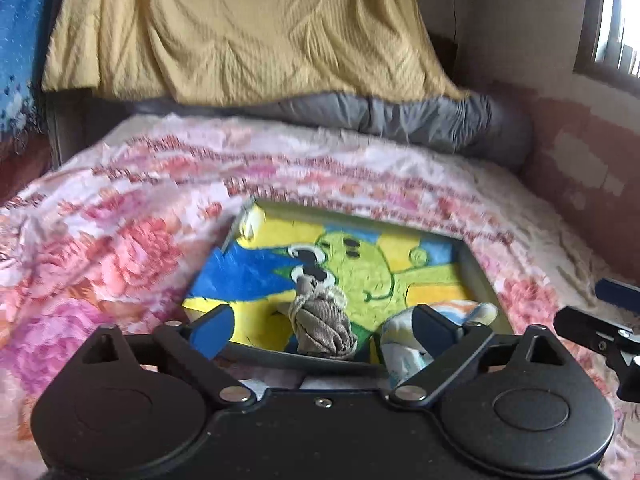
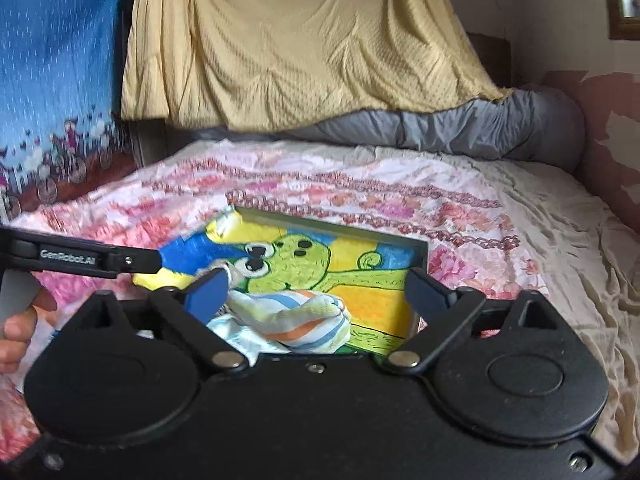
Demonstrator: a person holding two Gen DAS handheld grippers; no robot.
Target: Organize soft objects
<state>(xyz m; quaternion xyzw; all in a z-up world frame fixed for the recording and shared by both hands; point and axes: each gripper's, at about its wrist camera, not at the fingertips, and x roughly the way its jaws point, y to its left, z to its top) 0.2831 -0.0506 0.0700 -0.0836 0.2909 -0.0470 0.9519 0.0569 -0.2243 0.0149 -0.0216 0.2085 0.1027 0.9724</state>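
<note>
A shallow box (image 1: 478,276) (image 2: 332,226) lined with a yellow, green and blue cartoon cloth lies on the bed. In it sit a rolled grey-brown cloth bundle (image 1: 324,324) (image 2: 234,272) and a rolled striped white, orange and blue cloth (image 1: 404,356) (image 2: 296,320). My left gripper (image 1: 322,326) is open, its fingers either side of the grey bundle, not touching it. My right gripper (image 2: 318,290) is open above the striped roll. The left gripper's arm (image 2: 80,258) shows at the left of the right wrist view.
The bed carries a pink floral sheet (image 1: 120,220) (image 2: 460,208). A grey bolster (image 1: 420,120) (image 2: 460,124) lies at the far edge under a hanging yellow cloth (image 1: 240,28). A blue curtain (image 2: 52,60) hangs at left. A wall (image 1: 580,152) borders the right.
</note>
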